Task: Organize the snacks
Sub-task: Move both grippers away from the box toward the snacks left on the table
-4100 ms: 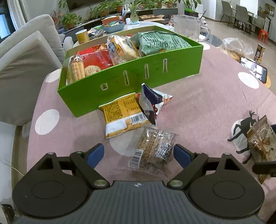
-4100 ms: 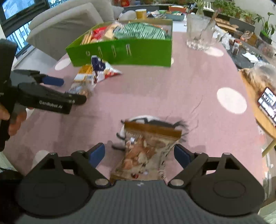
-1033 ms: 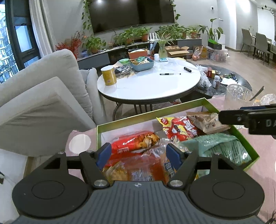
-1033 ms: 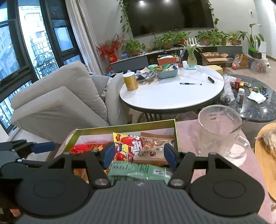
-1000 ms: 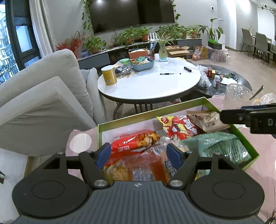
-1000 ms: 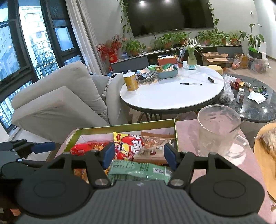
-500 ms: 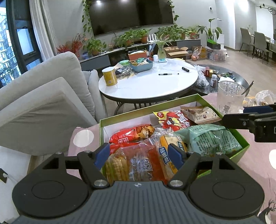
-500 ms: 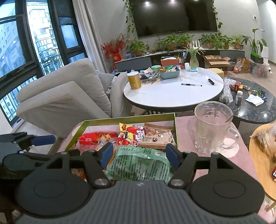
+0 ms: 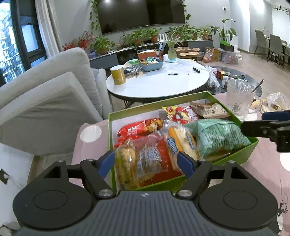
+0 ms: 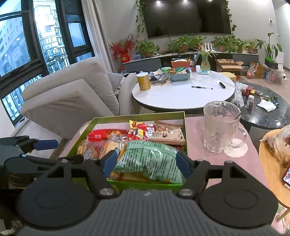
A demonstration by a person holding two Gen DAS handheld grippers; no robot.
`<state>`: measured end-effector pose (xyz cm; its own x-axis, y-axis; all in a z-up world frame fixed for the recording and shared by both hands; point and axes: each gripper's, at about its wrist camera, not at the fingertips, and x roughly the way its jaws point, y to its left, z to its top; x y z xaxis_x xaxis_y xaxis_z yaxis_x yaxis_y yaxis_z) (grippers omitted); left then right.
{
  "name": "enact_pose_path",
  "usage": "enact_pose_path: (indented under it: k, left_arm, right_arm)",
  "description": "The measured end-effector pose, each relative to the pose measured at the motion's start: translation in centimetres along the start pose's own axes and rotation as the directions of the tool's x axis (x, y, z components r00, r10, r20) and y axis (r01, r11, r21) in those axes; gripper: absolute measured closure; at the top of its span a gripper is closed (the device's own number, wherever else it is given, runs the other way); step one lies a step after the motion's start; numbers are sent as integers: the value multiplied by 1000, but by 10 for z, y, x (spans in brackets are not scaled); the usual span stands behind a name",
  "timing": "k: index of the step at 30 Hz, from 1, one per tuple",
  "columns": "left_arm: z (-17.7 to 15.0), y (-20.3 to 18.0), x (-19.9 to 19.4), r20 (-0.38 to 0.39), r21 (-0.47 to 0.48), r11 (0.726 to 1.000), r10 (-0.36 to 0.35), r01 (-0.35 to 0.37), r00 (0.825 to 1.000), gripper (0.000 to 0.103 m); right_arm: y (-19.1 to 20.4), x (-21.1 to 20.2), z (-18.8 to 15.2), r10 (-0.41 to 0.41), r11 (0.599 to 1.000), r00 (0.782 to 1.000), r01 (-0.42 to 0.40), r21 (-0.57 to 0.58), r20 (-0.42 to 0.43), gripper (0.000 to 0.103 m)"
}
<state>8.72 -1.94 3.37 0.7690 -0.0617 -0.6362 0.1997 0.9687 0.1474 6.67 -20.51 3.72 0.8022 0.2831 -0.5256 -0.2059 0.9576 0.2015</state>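
Snacks all boxed, tools letting go

Snacks fill the green box (image 9: pixel 244 148) on the pink spotted bench (image 9: pixel 262 163), with a glass mug (image 10: pixel 221 127) just beside it. The green packet (image 10: pixel 150 159) lies on top nearest the right tool (image 10: pixel 145 164), whose jaws stand apart, gripping nothing. The left tool (image 9: pixel 145 162) is opening above the clear biscuit packets (image 9: pixel 145 159), pads off them. Best to draw both tools away gently so nothing snags.

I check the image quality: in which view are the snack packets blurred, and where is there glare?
Left wrist view: the clear packets nearest the camera are smeared; edges bend from the fisheye. Right wrist view: the green packet is sharper; ceiling lights glare on the television.
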Motion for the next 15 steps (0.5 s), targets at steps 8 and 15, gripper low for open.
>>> enact_pose_path:
  k: [8, 15]
  left_arm:
    - [-36, 11, -9, -40, -43, 999, -6, 5, 999, 27]
    - [-73, 35, 3, -128, -171, 985, 6, -28, 992, 27]
  right_arm:
    - [6, -2, -21, 24, 999, 999, -26, -36, -42, 11]
    - [29, 19, -58, 71, 990, 981, -91, -104, -182, 11]
